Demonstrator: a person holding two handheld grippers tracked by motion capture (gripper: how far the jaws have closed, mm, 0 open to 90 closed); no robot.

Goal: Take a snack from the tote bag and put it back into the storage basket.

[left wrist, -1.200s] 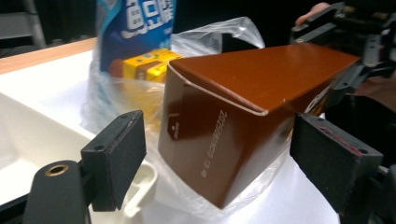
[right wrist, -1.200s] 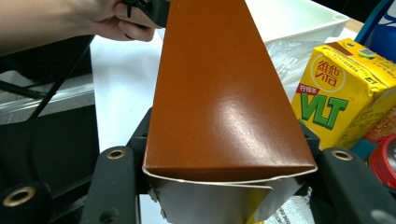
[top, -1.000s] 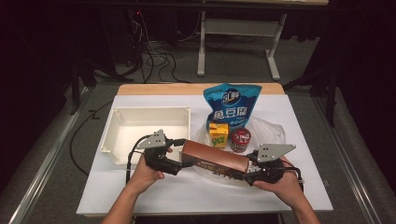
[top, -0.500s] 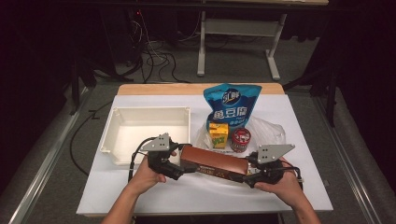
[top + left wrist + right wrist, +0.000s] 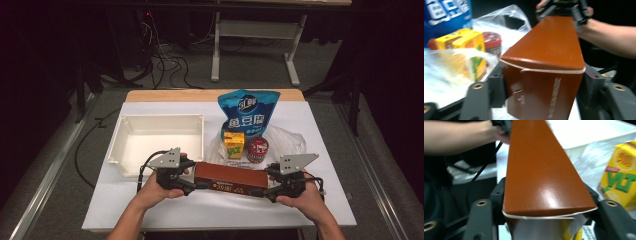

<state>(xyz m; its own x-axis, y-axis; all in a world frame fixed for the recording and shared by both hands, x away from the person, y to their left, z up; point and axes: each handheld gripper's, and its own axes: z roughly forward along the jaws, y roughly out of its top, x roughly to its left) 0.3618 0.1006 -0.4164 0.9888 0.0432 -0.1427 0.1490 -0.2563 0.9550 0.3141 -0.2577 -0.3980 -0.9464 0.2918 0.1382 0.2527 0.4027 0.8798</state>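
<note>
The long brown box (image 5: 231,180) lies near the table's (image 5: 165,210) six-o'clock edge, its nine-o'clock end pinched by the left gripper (image 5: 189,181), whose jaws have just been closing, and its three-o'clock end between the right gripper's (image 5: 269,186) pressing, just-opening jaws.

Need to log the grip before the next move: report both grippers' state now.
Left gripper: jaws have just closed onto the left end of the long brown box.
Right gripper: jaws have just eased slightly wider but clamp the box's right end.
</note>
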